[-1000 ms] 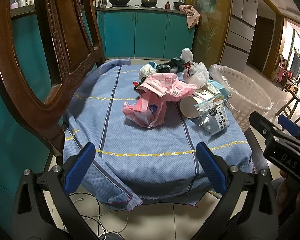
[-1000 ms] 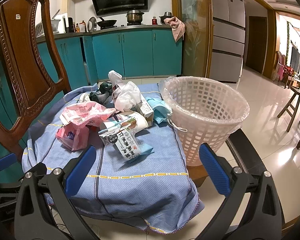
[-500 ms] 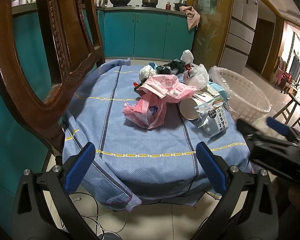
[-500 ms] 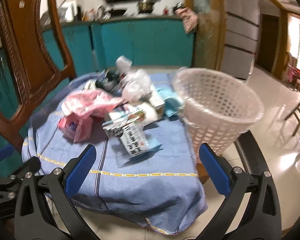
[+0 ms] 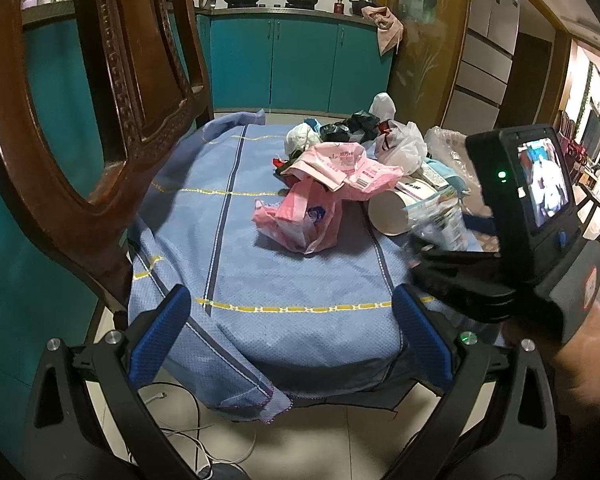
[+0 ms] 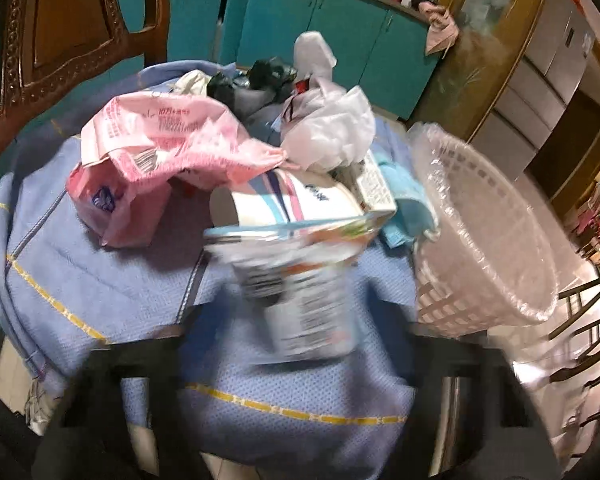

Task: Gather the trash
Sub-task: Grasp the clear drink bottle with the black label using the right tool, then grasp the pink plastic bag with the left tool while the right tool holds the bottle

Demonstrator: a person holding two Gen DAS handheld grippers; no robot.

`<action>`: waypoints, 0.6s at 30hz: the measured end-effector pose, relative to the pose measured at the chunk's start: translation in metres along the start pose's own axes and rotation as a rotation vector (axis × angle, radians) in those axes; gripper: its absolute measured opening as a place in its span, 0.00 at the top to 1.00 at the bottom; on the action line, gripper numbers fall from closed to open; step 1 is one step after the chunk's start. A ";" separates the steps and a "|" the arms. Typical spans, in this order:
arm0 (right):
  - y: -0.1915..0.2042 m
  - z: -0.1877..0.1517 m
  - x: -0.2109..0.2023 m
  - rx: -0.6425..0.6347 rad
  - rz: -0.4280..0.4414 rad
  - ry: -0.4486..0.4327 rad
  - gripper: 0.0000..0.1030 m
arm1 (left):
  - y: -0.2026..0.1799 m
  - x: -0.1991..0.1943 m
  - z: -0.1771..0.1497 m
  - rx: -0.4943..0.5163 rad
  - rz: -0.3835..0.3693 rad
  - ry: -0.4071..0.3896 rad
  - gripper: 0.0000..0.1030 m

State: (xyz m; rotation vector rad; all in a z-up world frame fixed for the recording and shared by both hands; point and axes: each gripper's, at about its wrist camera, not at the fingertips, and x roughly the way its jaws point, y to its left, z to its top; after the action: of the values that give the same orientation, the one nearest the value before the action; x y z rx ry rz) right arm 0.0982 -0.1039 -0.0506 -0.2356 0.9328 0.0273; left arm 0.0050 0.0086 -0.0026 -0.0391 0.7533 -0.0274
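While the left tool point(image 5: 288, 332) hangs released off the desk's point(image 5: 300, 280) near edge, the right tool point(image 6: 296, 344), jaws just closing, straddles the printed packet point(image 6: 300, 292); grip unclear.

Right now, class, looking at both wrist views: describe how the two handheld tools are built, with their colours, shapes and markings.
The left tool has a black frame with silver bolts, two angled black arms and textured blue pads. The right tool is black too, carrying a small lit screen, a green indicator light and a blue button. In its own view its fingers are too blurred to describe.
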 end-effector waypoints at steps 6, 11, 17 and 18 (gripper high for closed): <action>-0.040 -0.009 -0.037 0.166 0.173 -0.100 0.54 | -0.002 0.014 0.009 0.049 0.000 0.021 0.03; -0.077 -0.015 -0.070 0.325 0.329 -0.250 0.54 | -0.008 0.037 0.024 0.096 -0.006 0.046 0.03; -0.082 -0.013 -0.065 0.355 0.358 -0.255 0.54 | -0.030 0.082 0.050 0.219 0.013 0.061 0.03; -0.080 -0.012 -0.067 0.351 0.359 -0.253 0.54 | -0.033 0.091 0.054 0.233 0.016 0.066 0.03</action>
State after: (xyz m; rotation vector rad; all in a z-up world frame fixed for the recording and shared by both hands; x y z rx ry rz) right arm 0.0587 -0.1791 0.0116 0.2577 0.7027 0.2181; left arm 0.1078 -0.0263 -0.0238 0.1908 0.8125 -0.1015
